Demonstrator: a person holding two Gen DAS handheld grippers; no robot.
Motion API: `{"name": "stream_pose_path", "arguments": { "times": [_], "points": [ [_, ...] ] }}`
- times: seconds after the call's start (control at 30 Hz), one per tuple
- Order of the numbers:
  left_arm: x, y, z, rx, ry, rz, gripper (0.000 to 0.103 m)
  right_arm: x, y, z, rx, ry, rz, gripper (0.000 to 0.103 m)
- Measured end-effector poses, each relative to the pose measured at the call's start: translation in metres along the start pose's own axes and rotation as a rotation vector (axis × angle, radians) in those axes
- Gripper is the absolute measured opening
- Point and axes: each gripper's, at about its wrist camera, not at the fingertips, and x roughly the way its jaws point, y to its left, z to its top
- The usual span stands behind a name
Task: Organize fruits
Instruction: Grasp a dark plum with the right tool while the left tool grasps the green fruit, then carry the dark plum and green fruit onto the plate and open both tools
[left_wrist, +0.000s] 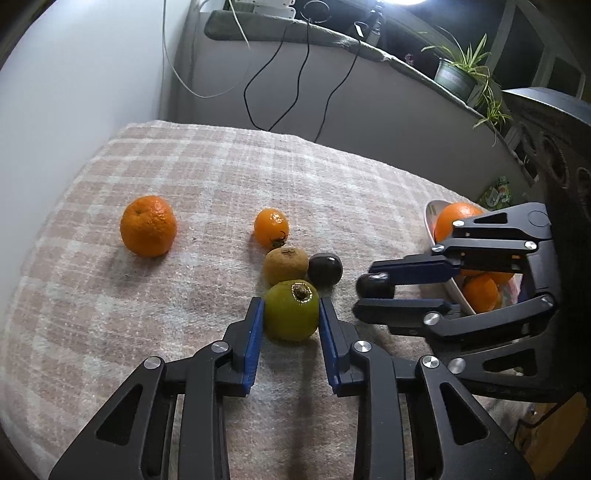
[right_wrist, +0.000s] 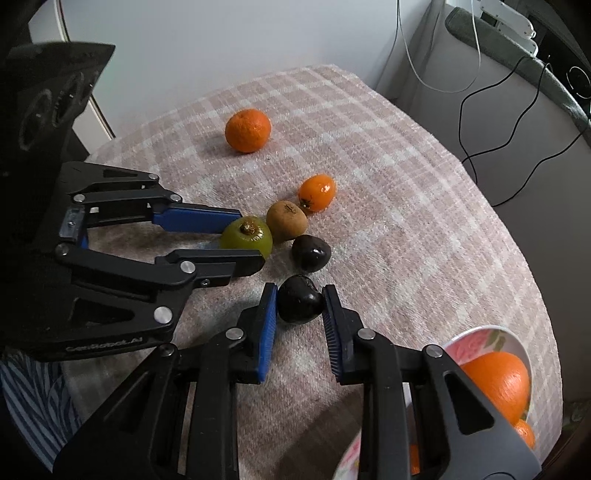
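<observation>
My left gripper (left_wrist: 291, 309) is shut on a green fruit (left_wrist: 291, 311) that rests on the checked cloth; the pair shows from the side in the right wrist view (right_wrist: 246, 238). My right gripper (right_wrist: 300, 300) is shut on a dark round fruit (right_wrist: 299, 300), also on the cloth, seen in the left wrist view (left_wrist: 375, 285). A brown kiwi (left_wrist: 285, 265), a second dark fruit (left_wrist: 325, 268) and a small orange fruit (left_wrist: 270, 227) lie just beyond. A large mandarin (left_wrist: 148, 226) lies alone at the left.
A flowered bowl (right_wrist: 480, 338) holding oranges (right_wrist: 496, 380) stands at the table's right edge, also in the left wrist view (left_wrist: 430, 216). Cables hang behind the table. A potted plant (left_wrist: 458, 72) stands on a ledge at the back right.
</observation>
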Motion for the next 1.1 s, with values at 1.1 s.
{"name": "stream_pose_path", "arguments": {
  "times": [1.1],
  "points": [
    [-0.077, -0.091, -0.011, 0.122, -0.161, -0.069, 0.027, -0.135, -0.030, -0.110, 0.328, -0.320, -0.019, 0.025]
  ]
}}
